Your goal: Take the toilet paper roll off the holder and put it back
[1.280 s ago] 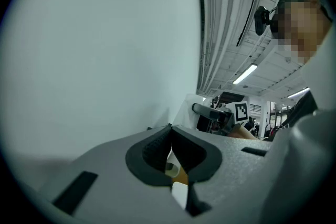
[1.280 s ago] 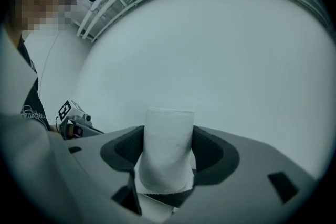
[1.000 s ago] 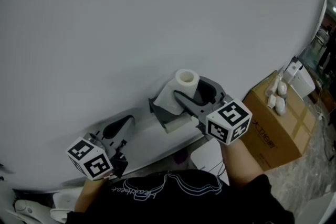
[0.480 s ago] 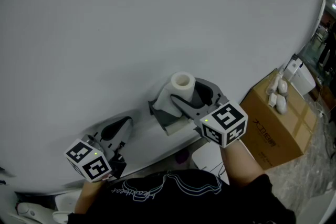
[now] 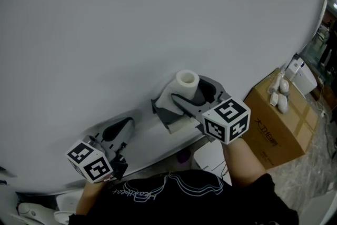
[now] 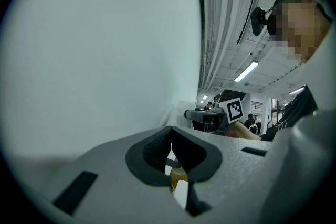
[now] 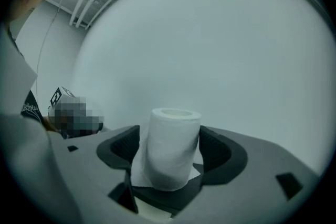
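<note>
Well to the left of the toilet paper roll [image 5: 185, 86] and nearest the person, the left gripper [image 6: 171, 140] idles with its jaws together, holding nothing. The right gripper [image 7: 170, 152] straddles the roll. Its jaws have just been opening, and the pads seem to stand clear of the paper. The roll stands upright on the holder [image 5: 167, 116] against the wall [image 5: 158, 18]. The return looks done, and probably only drawing the right gripper back is left.
</note>
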Motion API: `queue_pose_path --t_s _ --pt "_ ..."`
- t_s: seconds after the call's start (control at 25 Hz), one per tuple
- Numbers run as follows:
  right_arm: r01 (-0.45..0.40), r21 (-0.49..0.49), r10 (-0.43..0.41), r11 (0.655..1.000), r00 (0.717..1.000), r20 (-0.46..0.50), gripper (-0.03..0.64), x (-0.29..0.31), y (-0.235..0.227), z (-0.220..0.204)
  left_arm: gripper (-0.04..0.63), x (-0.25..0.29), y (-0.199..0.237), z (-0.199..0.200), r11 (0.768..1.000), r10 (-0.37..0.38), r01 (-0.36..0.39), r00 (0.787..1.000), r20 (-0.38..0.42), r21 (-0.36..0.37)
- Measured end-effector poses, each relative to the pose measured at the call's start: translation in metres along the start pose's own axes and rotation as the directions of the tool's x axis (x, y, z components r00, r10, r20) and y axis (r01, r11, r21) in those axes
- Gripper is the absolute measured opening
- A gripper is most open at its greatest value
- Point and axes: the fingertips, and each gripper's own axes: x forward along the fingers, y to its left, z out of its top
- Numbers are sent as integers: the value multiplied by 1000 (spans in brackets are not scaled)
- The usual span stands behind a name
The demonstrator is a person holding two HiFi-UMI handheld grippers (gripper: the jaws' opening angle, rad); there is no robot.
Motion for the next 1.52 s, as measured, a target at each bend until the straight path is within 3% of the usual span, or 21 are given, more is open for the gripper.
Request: queue_pose_path --t_s 0.32,0.44,0.68,0.96,1.52 --pt "53 75 -63 996 989 134 345 -29 -5 19 5 -11 -13 1 1000 -7 7 1000 7 3" --pt "50 106 -71 993 977 203 289 -46 0 29 5 -15 -19 2 1000 -13 13 1000 12 3" --pt "28 49 -40 998 967 251 151 -78 28 32 5 -18 -32 -10 999 -25 25 1000 -1 -28" --pt "-1 60 -13 998 971 237 16 -98 56 15 5 -22 -50 -13 998 -62 62 998 11 -26" --pt "-65 192 31 979 984 173 5 -109 90 -42 5 -26 -64 -29 994 -100 99 995 -11 -41"
